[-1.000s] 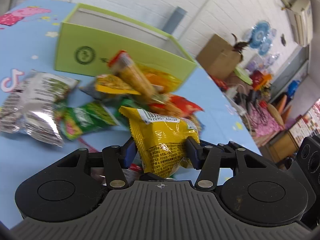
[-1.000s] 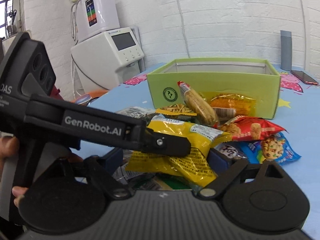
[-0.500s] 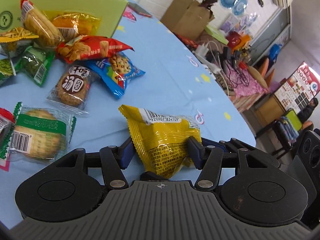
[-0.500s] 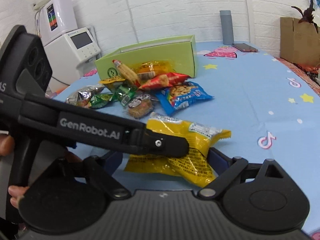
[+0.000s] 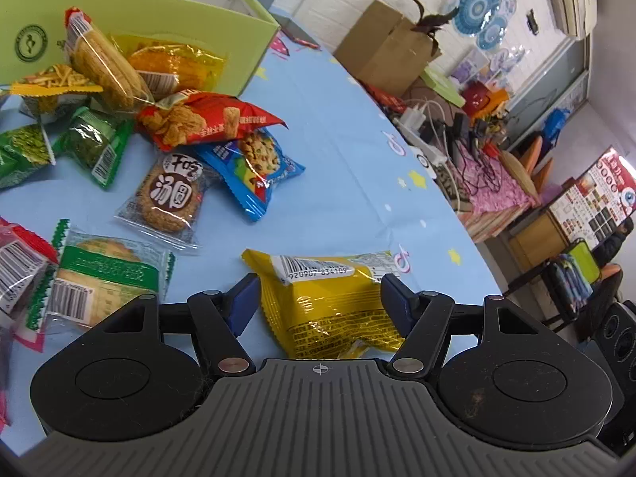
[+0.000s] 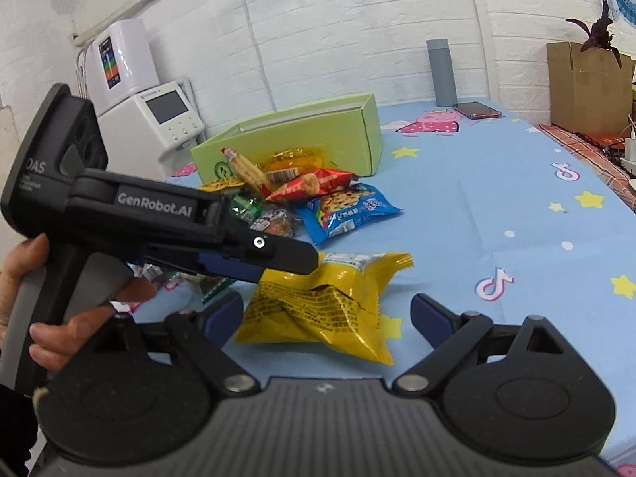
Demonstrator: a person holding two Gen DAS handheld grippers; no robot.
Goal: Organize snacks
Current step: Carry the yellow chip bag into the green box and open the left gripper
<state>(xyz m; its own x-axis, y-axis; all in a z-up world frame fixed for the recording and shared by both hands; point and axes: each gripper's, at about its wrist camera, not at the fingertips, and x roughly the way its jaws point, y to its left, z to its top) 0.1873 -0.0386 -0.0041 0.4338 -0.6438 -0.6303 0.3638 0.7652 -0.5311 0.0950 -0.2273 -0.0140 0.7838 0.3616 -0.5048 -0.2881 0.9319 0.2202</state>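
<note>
Our left gripper [image 5: 318, 298] and right gripper [image 6: 326, 314] both hold jaws spread around the yellow packet [image 5: 330, 310] at lower centre.

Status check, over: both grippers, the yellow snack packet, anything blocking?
Left gripper open, astride yellow snack packet. Right gripper open, empty. Packet on blue tablecloth, apart from snack pile by green box. Nothing blocking.

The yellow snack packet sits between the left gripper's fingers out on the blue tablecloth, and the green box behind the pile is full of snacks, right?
Not quite. The right wrist view shows the green box with no snacks visible inside; the snack pile lies in front of it. The rest holds.
</note>
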